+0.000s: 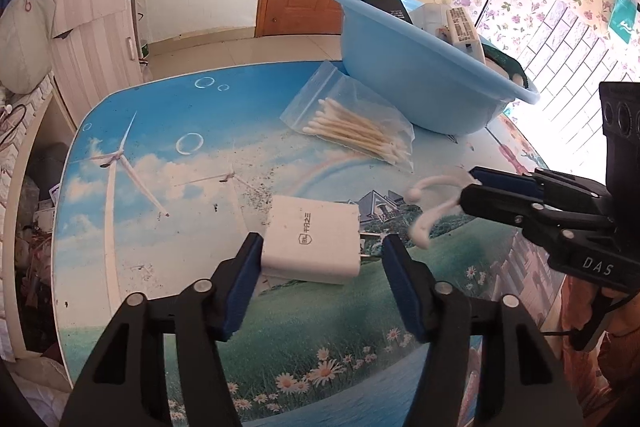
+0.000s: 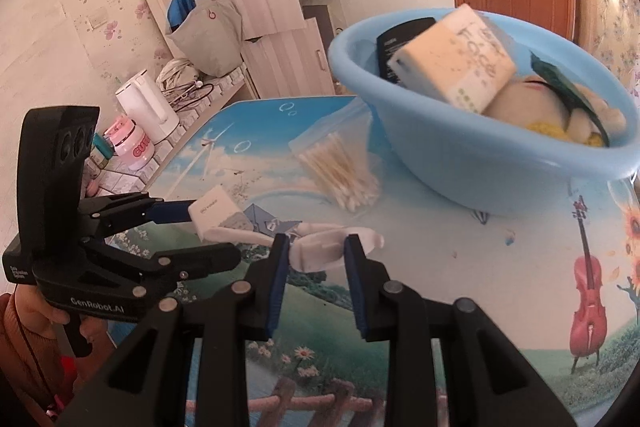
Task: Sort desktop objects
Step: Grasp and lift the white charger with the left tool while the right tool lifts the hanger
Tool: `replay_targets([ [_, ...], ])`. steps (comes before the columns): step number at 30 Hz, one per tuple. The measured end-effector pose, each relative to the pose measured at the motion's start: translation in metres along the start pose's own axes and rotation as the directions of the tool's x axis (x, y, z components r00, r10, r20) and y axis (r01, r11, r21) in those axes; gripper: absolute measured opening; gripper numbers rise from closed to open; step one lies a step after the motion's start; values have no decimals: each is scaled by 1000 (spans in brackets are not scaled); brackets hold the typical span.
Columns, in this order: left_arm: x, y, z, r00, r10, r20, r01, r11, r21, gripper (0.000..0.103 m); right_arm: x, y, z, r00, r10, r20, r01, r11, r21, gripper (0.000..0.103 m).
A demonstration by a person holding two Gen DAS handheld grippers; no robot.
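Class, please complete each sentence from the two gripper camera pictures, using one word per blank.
1. The bag of cotton swabs lies on the table beside the ____ basin.
2. The white charger sits between the fingers of the ____ gripper.
3. The right gripper holds a plastic hook coloured ____.

Missing words: blue; left; white

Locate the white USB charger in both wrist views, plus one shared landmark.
Left wrist: white USB charger sits low centre on the table, between the left gripper's jaws.
Right wrist: it lies left of centre, at the tips of the left gripper coming in from the left edge.
Shared landmark: the bag of cotton swabs beside the blue basin.
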State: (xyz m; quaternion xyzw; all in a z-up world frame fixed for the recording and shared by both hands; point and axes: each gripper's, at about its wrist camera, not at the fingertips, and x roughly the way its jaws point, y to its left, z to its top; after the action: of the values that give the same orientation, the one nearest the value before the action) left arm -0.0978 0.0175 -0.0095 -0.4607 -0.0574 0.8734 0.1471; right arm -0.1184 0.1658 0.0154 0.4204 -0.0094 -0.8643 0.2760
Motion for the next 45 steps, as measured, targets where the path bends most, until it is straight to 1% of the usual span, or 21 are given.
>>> replay_targets([
  [9, -2, -5, -5, 1000, 2, -3, -2, 1000, 6, 60, -26, -25, -19, 998, -60, 16, 59, 998, 33, 28],
  [14, -2, -13, -9, 1000, 1, -1, -1, 1000, 8, 60, -40, -38, -28, 992, -122, 28, 120, 991, 52, 28],
  [16, -2, -15, -9, 1000, 5, 1, -5, 1000, 9, 60, -44, -44, -32, 990, -135, 27, 133, 989, 62, 28],
  [19, -2, -15, -9, 1000, 6, 4, -6, 1000, 7, 60, -45, -47, -36, 986, -165, 24, 164, 985, 52, 28],
  [24, -2, -15, -10, 1000, 10, 8, -10, 1000, -1, 61, -43, -43, -42, 984, -179, 16, 178, 983, 35, 28],
  [26, -2, -16, -9, 1000, 12, 7, -12, 1000, -1, 61, -42, -39, -42, 983, -181, 20, 180, 984, 8, 36],
  [28, -2, -15, -9, 1000, 9, 6, -9, 1000, -1, 61, -43, -34, -42, 981, -192, 35, 193, 981, -14, 64],
  [30, -2, -15, -9, 1000, 8, 7, -8, 1000, -1, 61, -42, -33, -41, 981, -191, 39, 192, 981, -21, 71],
  [33, -1, -16, -8, 1000, 11, 12, -11, 1000, 0, 61, -38, -32, -41, 981, -192, 23, 192, 981, -26, 71],
  [35, 0, -17, -8, 1000, 22, 15, -22, 1000, 9, 61, -33, -31, -41, 978, -206, 15, 206, 978, -28, 71],
  [37, 2, -21, -7, 999, 38, 16, -39, 999, 24, 61, -26, -28, -40, 973, -230, 8, 230, 972, -40, 78],
  [40, 4, -26, -7, 998, 58, 20, -59, 997, 49, 63, -14, -25, -39, 973, -231, -12, 230, 971, -63, 83],
  [42, 5, -28, -7, 997, 72, 23, -73, 995, 63, 63, -6, -22, -37, 970, -241, -26, 239, 968, -77, 85],
  [44, 4, -28, -7, 997, 68, 23, -69, 996, 60, 62, -2, -21, -35, 970, -244, -18, 241, 966, -89, 85],
  [45, 3, -26, -7, 998, 55, 21, -56, 997, 53, 60, 0, -22, -34, 971, -240, -18, 238, 968, -85, 84],
])
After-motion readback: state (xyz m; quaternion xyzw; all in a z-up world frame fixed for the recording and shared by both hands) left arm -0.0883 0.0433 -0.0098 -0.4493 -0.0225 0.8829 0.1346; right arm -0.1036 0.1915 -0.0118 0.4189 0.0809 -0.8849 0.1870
